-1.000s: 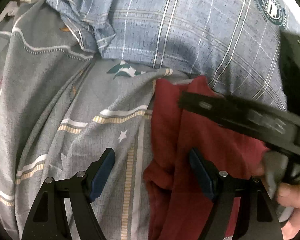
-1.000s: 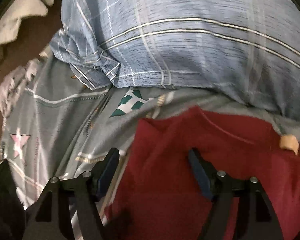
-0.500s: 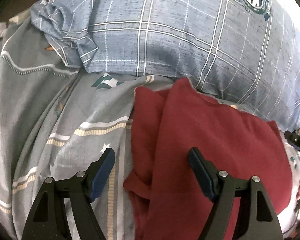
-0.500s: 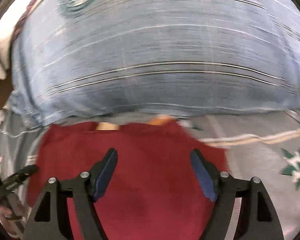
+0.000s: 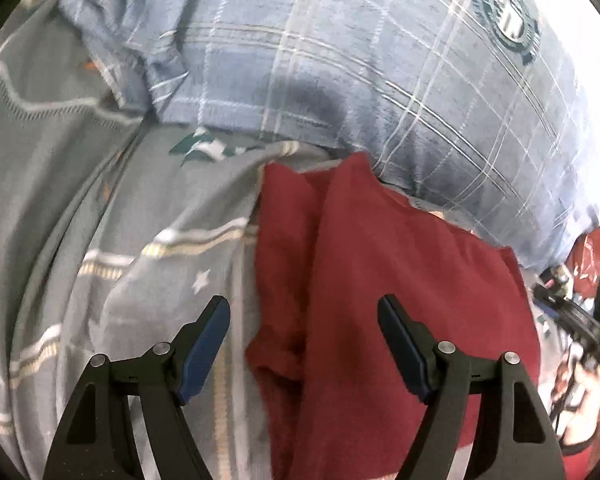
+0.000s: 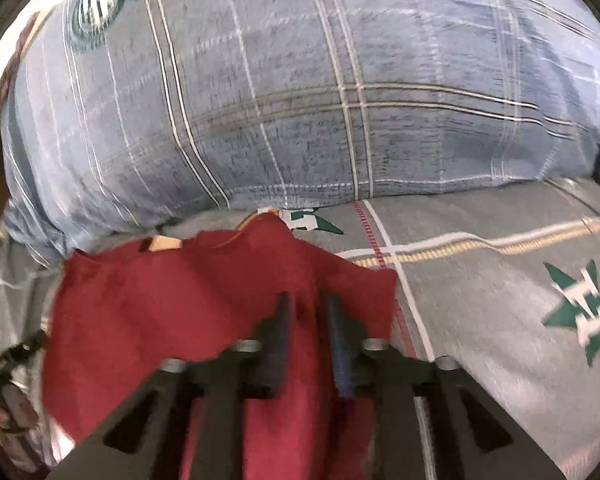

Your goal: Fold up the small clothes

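Over grey bedding [image 5: 100, 208], the left gripper [image 5: 303, 344] hovers spread wide while the right gripper [image 6: 305, 344] pinches the red garment [image 6: 204, 300].

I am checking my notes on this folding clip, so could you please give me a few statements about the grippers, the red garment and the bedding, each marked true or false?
1. The right gripper is closed on the red garment. True.
2. The left gripper is clamped on the garment. False: its jaws stand wide open, with the red garment lying between and below them.
3. The blue plaid pillow lies beyond the garment. True.
4. The pillow is plain white. False: it is blue plaid with a round green emblem.
5. The garment lies on a grey bedsheet printed with green stars. True.
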The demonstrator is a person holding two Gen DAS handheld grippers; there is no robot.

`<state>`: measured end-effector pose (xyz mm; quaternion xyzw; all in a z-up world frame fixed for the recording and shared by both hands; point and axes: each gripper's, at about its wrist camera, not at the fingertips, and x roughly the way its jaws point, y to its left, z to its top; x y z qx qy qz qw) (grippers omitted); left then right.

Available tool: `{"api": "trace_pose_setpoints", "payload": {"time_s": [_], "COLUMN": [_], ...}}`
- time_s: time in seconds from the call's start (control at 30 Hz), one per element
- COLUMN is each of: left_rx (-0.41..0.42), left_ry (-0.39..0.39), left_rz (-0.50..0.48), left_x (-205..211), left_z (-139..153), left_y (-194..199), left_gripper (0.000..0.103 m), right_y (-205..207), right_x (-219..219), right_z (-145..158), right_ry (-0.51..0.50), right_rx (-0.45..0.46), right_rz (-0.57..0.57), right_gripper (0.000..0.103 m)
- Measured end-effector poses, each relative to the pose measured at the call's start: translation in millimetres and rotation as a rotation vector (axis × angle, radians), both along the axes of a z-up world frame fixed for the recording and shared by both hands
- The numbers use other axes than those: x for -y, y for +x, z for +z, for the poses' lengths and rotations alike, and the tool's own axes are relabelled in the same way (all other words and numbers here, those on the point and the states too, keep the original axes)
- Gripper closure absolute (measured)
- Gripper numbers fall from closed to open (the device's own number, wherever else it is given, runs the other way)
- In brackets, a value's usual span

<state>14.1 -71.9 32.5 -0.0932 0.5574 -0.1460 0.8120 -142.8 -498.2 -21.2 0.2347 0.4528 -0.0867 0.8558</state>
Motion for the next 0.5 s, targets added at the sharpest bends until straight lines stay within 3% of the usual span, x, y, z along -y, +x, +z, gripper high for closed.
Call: {"api": "trace_pose_setpoints", "payload": {"time_s": [0.03, 0.07, 0.17, 0.27, 0.33, 0.4, 0.5], "left_rx": [-0.006, -0.012, -0.015, 0.028, 0.046, 0.04, -0.001], "left_ry": [-0.014, -0.029, -0.06, -0.038, -0.025, -0.027, -0.032], "left_rz": [0.01, 0.018, 0.01, -0.005, -0.012, -0.018, -0.02], "left_x": [-4.9, -7.9, -6.4, 1.9, 8.5, 11.7, 15.5], "left_z": [-0.5, -0.9, -1.3, -1.5, -5.9, -12.9, -28.6], "left_y": [0.3, 0.5, 1.7, 3.5, 4.7, 6.6, 13.2], "left_gripper": [0.027, 0.027, 0.028, 0.029, 0.029, 0.029, 0.029], "right_y": [-10.7, -22.8, -47.0, -61.9, -71.4, -73.9, -73.2], "right_x": [1.6, 1.7, -5.1, -6.0, -0.3, 7.7, 11.4], "right_z": [4.3, 8.2, 11.7, 5.5, -1.5, -8.3, -10.4], "right_ry": [0.03, 0.053, 0.085, 0.071, 0.118, 0.178, 0.188], "right_rx": [0.014, 0.027, 0.036, 0.031, 0.037, 0.033, 0.045], "right_rz": [-0.009, -0.016, 0.014, -0.005, -0.041, -0.068, -0.076], "right_gripper": [0.024, 0.017, 0.018, 0.017, 0.017, 0.017, 0.017]}}
